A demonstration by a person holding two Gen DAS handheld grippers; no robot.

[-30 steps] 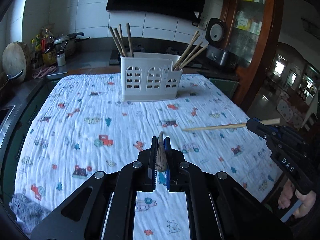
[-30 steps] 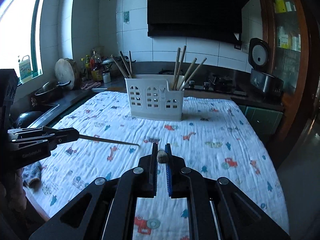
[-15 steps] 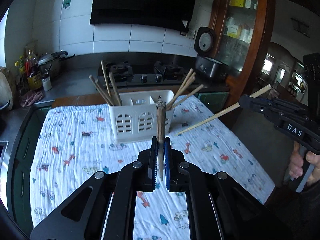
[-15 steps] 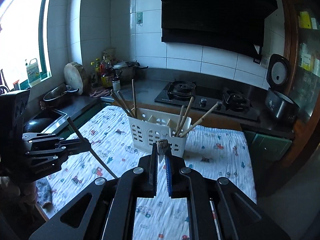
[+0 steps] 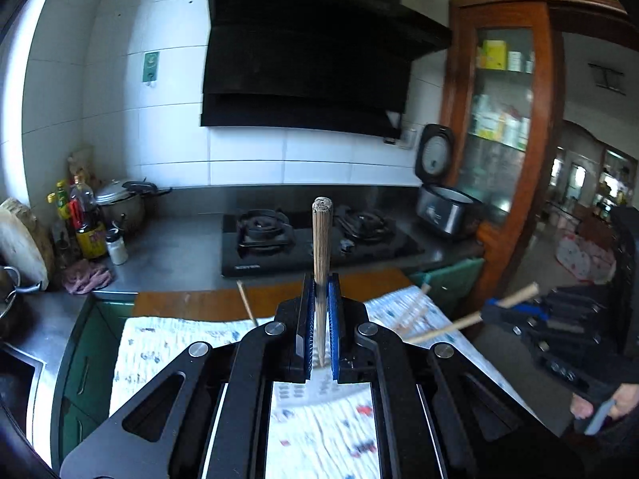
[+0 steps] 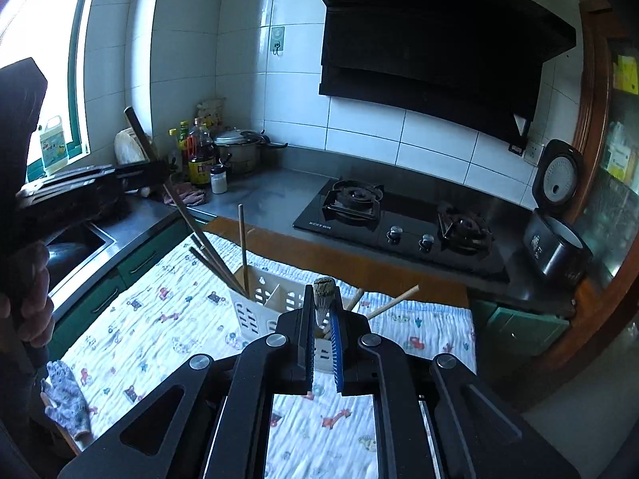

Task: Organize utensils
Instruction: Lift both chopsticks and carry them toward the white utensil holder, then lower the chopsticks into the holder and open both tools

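Several chopsticks already stand in the white caddy (image 6: 259, 311) on the tabletop (image 6: 159, 319). Each gripper, left (image 5: 319, 335) and right (image 6: 322, 339), has jaws clamped on one chopstick, both above the caddy, not yet inserted.

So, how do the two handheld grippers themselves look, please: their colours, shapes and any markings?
The left gripper and the right gripper look alike: matte black angular linkage arms with triangular cut-outs, round silver pivot bolts, and two flat parallel fingers faced with ribbed blue pads. No cable shows. A bare hand grips the left one's handle; any lettering is unreadable now.
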